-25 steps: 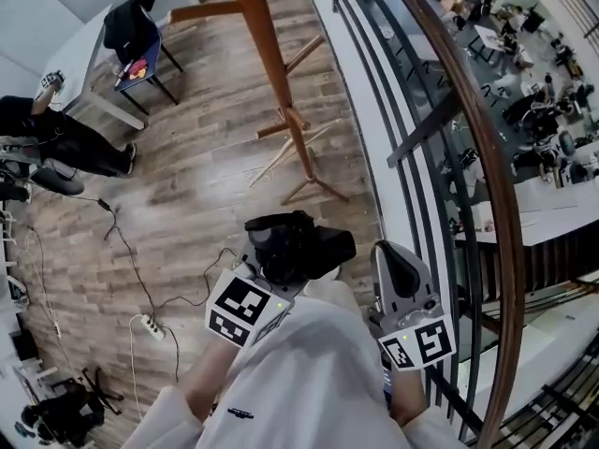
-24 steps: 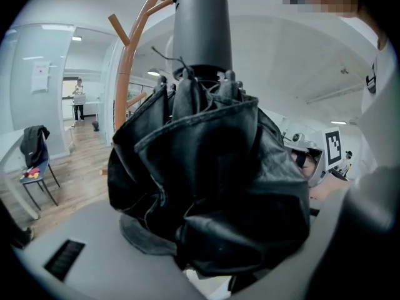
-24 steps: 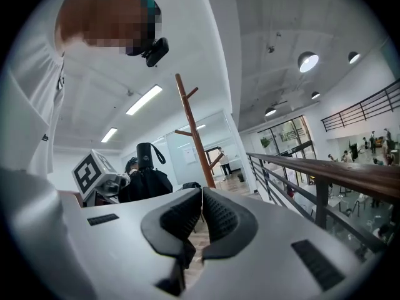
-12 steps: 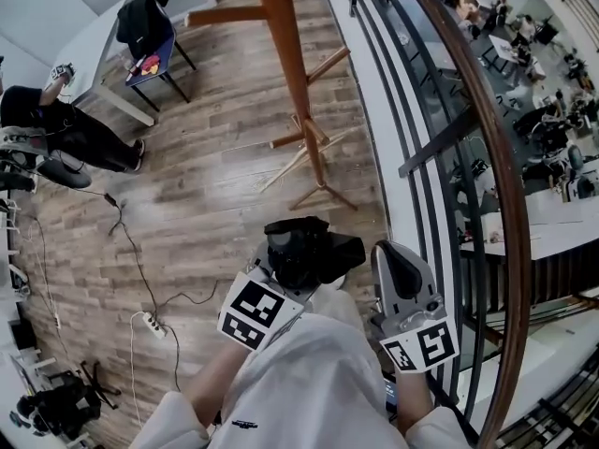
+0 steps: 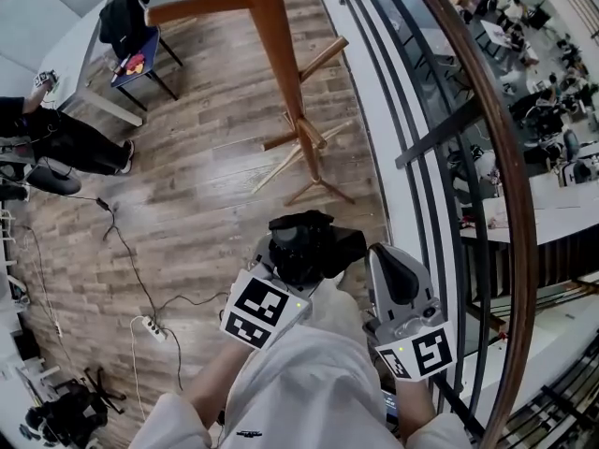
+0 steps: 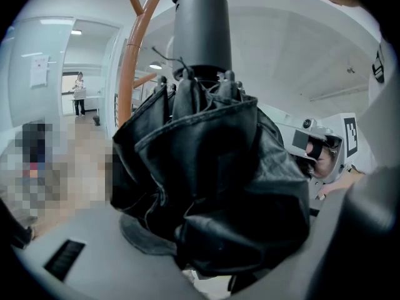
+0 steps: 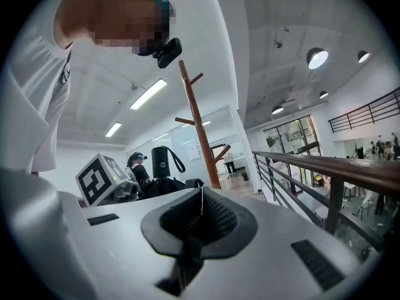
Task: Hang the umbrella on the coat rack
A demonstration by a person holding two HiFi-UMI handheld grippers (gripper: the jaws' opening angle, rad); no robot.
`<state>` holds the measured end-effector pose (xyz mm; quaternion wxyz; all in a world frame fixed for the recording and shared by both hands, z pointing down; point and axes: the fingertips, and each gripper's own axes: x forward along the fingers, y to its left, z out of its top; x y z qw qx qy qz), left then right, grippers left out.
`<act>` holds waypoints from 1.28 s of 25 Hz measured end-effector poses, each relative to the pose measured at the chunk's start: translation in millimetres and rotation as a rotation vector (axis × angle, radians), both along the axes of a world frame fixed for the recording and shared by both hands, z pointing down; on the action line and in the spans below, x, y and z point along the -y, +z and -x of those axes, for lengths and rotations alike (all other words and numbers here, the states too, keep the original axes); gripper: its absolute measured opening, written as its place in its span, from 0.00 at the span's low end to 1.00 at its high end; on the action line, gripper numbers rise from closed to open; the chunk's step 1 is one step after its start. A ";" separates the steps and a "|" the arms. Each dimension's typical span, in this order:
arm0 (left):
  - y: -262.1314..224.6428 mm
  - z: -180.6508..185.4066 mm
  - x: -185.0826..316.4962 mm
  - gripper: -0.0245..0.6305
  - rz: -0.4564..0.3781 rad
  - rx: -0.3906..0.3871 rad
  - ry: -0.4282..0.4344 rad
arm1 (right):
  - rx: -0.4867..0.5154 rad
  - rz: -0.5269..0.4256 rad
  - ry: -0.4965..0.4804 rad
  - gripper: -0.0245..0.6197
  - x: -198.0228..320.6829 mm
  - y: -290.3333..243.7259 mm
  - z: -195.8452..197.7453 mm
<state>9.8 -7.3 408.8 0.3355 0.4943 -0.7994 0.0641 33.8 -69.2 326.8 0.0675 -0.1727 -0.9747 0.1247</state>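
The left gripper (image 5: 298,262) stays clamped on the folded black umbrella (image 5: 307,239), held before the person; the right gripper (image 5: 393,274) is closed, empty. The coat rack (image 5: 281,54) has drawn slightly nearer.

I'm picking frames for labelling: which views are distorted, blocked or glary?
Head view: sharp, but the wide lens bows the handrail into an arc. Left gripper view: the umbrella blocks most of the frame; corners dark. Right gripper view: ceiling lamp blown out bright.
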 end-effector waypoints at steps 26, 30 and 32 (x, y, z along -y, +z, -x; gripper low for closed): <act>46.3 65.8 15.8 0.41 0.029 -0.015 -0.038 | -0.062 -0.009 -0.031 0.09 12.7 43.7 37.5; 48.5 77.8 15.9 0.41 0.027 -0.019 -0.061 | -0.074 -0.013 -0.037 0.09 14.3 46.1 42.9; 49.1 84.0 17.2 0.41 0.024 -0.017 -0.065 | -0.073 -0.007 -0.039 0.09 14.6 46.4 45.8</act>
